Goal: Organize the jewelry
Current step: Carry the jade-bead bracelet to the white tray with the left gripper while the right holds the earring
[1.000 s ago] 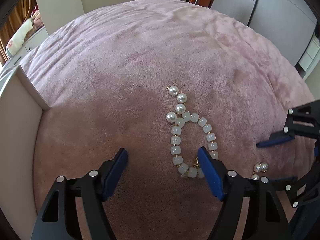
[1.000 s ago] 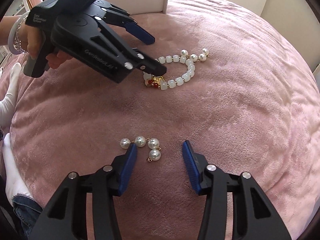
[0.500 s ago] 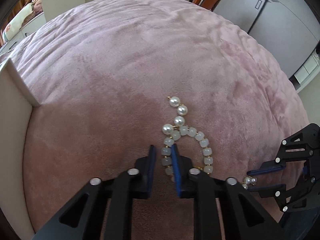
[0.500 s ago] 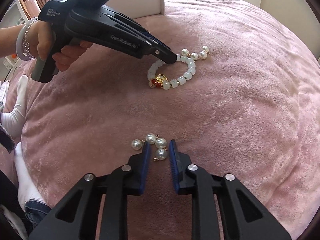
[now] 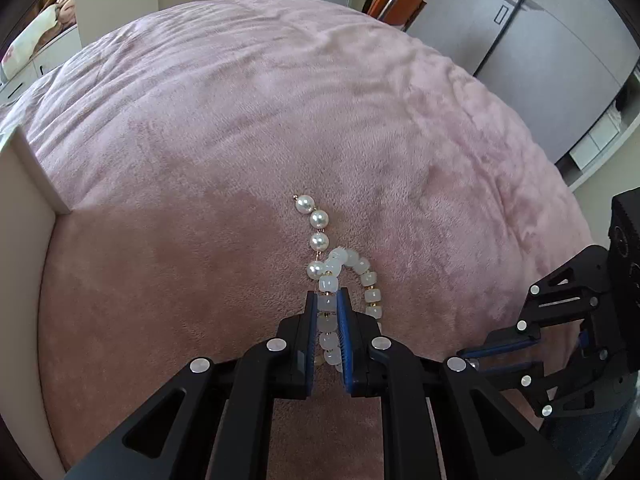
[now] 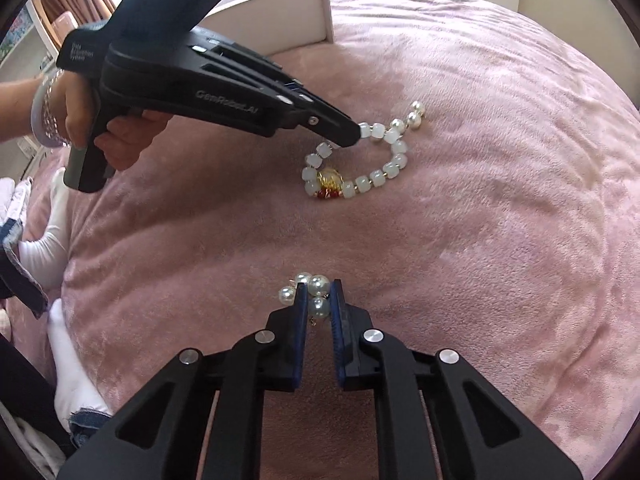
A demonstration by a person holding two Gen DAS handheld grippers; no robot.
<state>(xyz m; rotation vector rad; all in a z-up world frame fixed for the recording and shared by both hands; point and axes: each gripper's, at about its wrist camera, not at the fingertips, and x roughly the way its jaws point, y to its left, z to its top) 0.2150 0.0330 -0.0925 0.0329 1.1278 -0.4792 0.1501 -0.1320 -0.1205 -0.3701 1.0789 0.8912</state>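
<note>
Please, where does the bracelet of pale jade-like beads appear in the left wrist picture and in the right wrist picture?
Left wrist view: the bead bracelet lies low at centre, one strand between the left gripper fingers.
Right wrist view: it lies upper centre, at the tip of that gripper.
Shared landmark: the white box.

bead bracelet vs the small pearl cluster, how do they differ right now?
1. The bead bracelet is a long loop of squarish translucent beads with a gold-and-red charm; the pearl cluster is a few round glossy pearls.
2. The bracelet is gripped by the left gripper, the cluster by the right gripper.
3. The bracelet sprawls across the pink blanket; the cluster is bunched.

Shared: both have pearls and are clamped.
</note>
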